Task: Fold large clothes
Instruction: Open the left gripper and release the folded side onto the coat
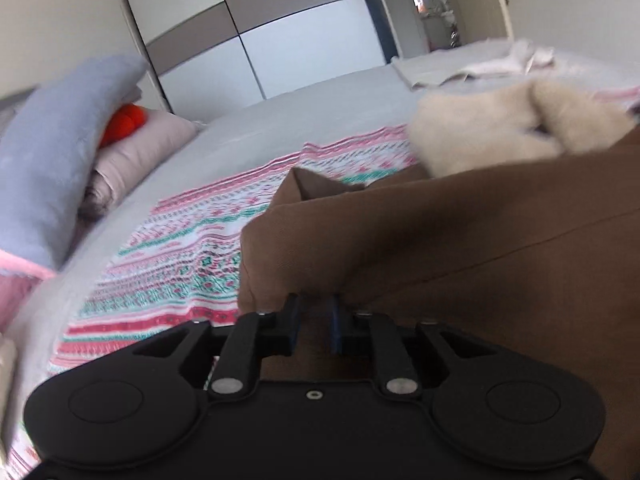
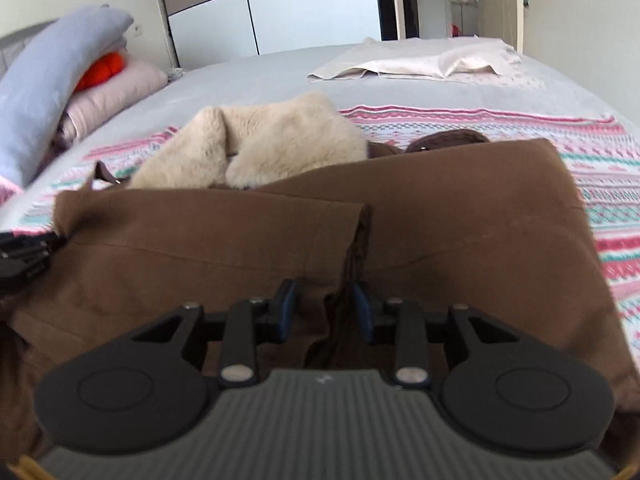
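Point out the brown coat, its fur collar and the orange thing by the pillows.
brown coat (image 2: 460,220), right wrist view, on its flat brown panel.
fur collar (image 2: 280,136), right wrist view, on the cream fur.
orange thing (image 2: 102,67), right wrist view, on its exposed side.

Both wrist cameras look low and close across the folded brown fleece-collared coat (image 1: 460,240) (image 2: 240,248) toward the white-and-taupe wardrobe (image 1: 256,40) (image 2: 280,8).
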Tool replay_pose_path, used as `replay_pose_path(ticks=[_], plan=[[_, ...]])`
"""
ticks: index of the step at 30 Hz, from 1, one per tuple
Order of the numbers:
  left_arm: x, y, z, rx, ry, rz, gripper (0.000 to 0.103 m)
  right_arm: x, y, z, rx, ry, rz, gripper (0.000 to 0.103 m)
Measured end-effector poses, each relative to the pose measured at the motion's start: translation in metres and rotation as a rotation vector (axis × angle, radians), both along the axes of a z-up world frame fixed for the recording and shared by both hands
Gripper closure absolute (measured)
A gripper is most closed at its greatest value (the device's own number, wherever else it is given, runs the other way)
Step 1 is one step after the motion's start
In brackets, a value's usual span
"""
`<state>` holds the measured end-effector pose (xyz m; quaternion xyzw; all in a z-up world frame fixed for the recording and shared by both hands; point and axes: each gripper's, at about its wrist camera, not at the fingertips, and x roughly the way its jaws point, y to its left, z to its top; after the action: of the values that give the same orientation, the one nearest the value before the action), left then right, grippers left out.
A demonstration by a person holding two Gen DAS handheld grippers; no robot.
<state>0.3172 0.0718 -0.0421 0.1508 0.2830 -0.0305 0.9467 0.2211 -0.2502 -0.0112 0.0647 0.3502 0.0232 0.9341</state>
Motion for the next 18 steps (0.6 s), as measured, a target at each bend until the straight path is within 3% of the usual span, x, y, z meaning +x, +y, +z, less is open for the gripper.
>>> replay_pose_path(ticks=[2, 3, 5, 10, 14, 18], plan=[[-0.015, 0.009, 0.014, -0.076, 0.016, 0.009, 0.055, -0.019, -0.006, 0.015, -0.012, -0.017, -0.001, 0.056], [-0.025, 0.013, 0.02, -0.119, 0.028, 0.015, 0.048, -0.03, -0.01, 0.023, -0.018, -0.026, 0.002, 0.045], [-0.046, 0.021, 0.033, -0.203, 0.047, -0.004, 0.028, -0.053, -0.018, 0.038, -0.022, -0.035, 0.014, 0.038], [-0.106, 0.037, 0.061, -0.273, 0.081, -0.073, 0.012, -0.119, -0.038, 0.07, -0.029, -0.035, 0.012, 0.015], [-0.155, 0.056, 0.084, -0.287, 0.059, -0.103, 0.003, -0.174, -0.053, 0.087, -0.032, -0.037, 0.013, 0.01], [-0.203, 0.085, 0.095, -0.326, 0.039, -0.113, 0.0, -0.225, -0.066, 0.097, -0.021, -0.058, 0.031, 0.003]])
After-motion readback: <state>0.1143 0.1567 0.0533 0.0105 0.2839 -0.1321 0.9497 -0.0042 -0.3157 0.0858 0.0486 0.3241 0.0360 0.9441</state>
